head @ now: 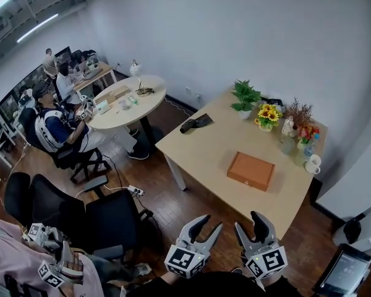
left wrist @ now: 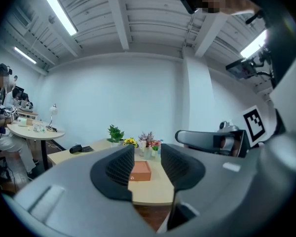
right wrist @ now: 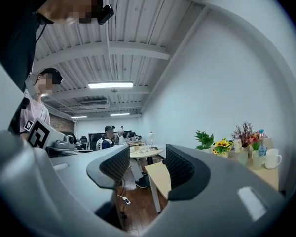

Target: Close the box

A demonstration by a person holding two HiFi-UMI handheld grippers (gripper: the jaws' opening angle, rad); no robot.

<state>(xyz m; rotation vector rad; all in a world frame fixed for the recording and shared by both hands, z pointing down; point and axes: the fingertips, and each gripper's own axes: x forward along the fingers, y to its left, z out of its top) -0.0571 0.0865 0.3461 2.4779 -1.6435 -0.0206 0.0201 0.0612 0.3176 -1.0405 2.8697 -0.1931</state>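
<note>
A flat orange box [head: 251, 171] lies on the light wooden table [head: 204, 144], lid down, toward the near right side. In the left gripper view the box [left wrist: 140, 171] shows far off between the jaws. My left gripper [head: 210, 223] and right gripper [head: 248, 221] hover side by side at the bottom of the head view, short of the table's near edge and well away from the box. The left gripper [left wrist: 147, 152] is open with nothing between its pads. The right gripper [right wrist: 147, 154] is open too, pointing past the table corner [right wrist: 160, 177]; the box is out of its view.
A green plant [head: 245, 96], sunflowers [head: 268, 116], dried flowers, a white mug [head: 312, 164] and a black object [head: 195, 123] stand along the table's far side. Black office chairs [head: 114, 218] are near left. People sit at a round table [head: 127, 101] farther left.
</note>
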